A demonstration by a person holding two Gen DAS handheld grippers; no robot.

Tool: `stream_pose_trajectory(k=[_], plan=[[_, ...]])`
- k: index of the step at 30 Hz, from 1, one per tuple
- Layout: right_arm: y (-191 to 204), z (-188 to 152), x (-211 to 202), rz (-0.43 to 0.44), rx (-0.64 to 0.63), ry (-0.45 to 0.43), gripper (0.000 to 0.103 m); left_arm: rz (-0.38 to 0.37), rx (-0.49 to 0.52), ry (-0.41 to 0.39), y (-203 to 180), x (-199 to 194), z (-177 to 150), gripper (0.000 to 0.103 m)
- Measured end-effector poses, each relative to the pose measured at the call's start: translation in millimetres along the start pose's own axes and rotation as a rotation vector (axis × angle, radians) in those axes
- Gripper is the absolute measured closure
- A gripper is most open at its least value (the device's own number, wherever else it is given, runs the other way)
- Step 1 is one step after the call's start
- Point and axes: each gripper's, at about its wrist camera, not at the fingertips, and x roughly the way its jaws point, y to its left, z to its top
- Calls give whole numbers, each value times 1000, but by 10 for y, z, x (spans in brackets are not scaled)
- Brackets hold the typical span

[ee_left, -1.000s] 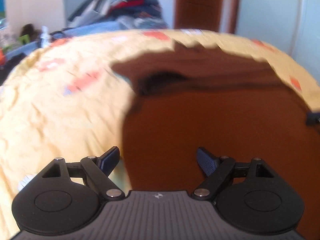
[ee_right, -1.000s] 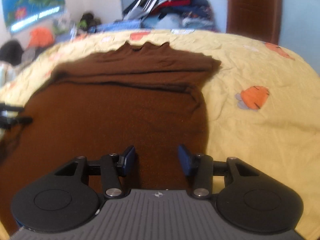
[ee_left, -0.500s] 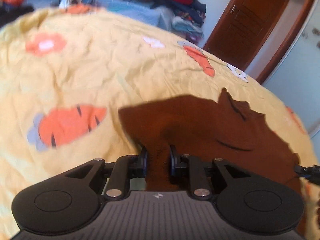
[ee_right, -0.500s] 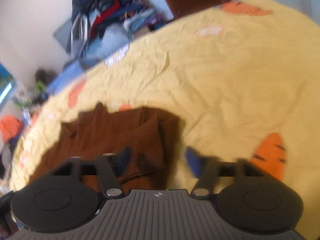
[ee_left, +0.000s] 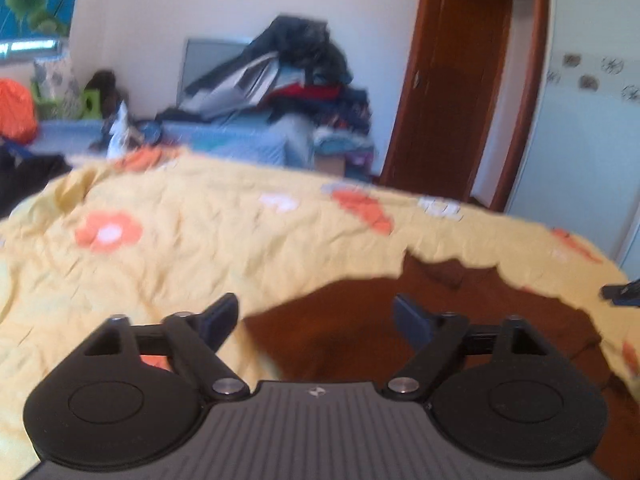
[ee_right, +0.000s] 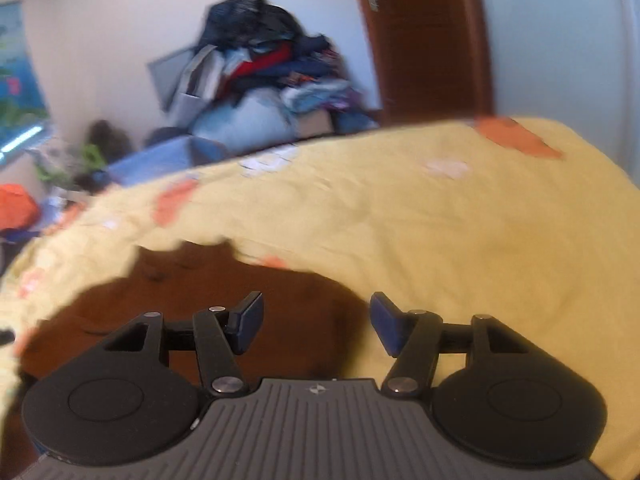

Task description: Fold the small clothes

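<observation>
A dark brown knit garment (ee_left: 400, 320) lies folded on the yellow bedspread (ee_left: 200, 240). In the left wrist view my left gripper (ee_left: 316, 320) is open and empty above the garment's left edge. In the right wrist view the same garment (ee_right: 240, 292) lies below and left, and my right gripper (ee_right: 316, 324) is open and empty above its right edge. The right gripper's tip shows at the far right of the left wrist view (ee_left: 622, 292).
The bedspread (ee_right: 440, 220) has orange carrot and flower prints. Behind the bed a heap of clothes (ee_left: 288, 80) sits on blue boxes by the wall. A brown wooden door (ee_left: 452, 92) stands at the back right.
My left gripper was shut on the garment's edge half a second ago and has let go and opened. Both grippers have lifted and tilted up, so more of the room shows.
</observation>
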Motion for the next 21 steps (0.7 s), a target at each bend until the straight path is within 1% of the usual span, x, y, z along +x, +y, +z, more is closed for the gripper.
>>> stream_pose_trajectory(k=[1, 3, 4, 5, 6, 7, 8, 9, 10, 11, 12, 13, 14, 15, 17, 18, 19, 21], plan=[[122, 12, 97, 4, -34, 16, 41, -15, 17, 23, -109, 108, 39, 15], [348, -40, 383, -25, -98, 77, 40, -44, 58, 97, -325, 387, 16, 16], [422, -97, 528, -46, -128, 118, 40, -51, 80, 147, -406, 544, -30, 16], [479, -180, 666, -77, -163, 162, 40, -42, 97, 211, -458, 698, -96, 16], [527, -303, 711, -103, -225, 155, 40, -20, 111, 286, -477, 844, -190, 17], [562, -413, 678, -113, -295, 112, 38, 5, 154, 310, -484, 922, -296, 15], [549, -472, 638, -117, -315, 91, 38, 3, 234, 247, -513, 873, -399, 14], [509, -488, 595, -120, -291, 86, 33, -9, 241, 229, -485, 845, -434, 14], [463, -500, 572, -121, -278, 86, 28, -12, 218, 248, -450, 850, -398, 14], [439, -501, 541, -117, -280, 86, 27, 2, 219, 263, -448, 842, -359, 14], [438, -487, 511, -119, -276, 91, 23, 32, 222, 264, -462, 795, -320, 16], [438, -461, 437, -136, -256, 102, 20, 62, 214, 244, -475, 680, -284, 16], [426, -438, 312, -142, -222, 105, 20, 57, 201, 218, -473, 516, -261, 16], [388, -440, 168, -111, -182, 96, 20, 22, 181, 189, -451, 304, -255, 16], [263, -515, -276, 7, -85, 67, 17, -42, 124, 159, -387, -139, -308, 16], [173, -592, -491, 56, -22, 69, 11, -77, 97, 168, -343, -321, -380, 16], [60, -692, -687, 97, 44, 86, 9, -113, 72, 185, -295, -480, -471, 16], [-178, -938, -980, 152, 171, 141, 10, -151, 28, 217, -194, -737, -687, 16]])
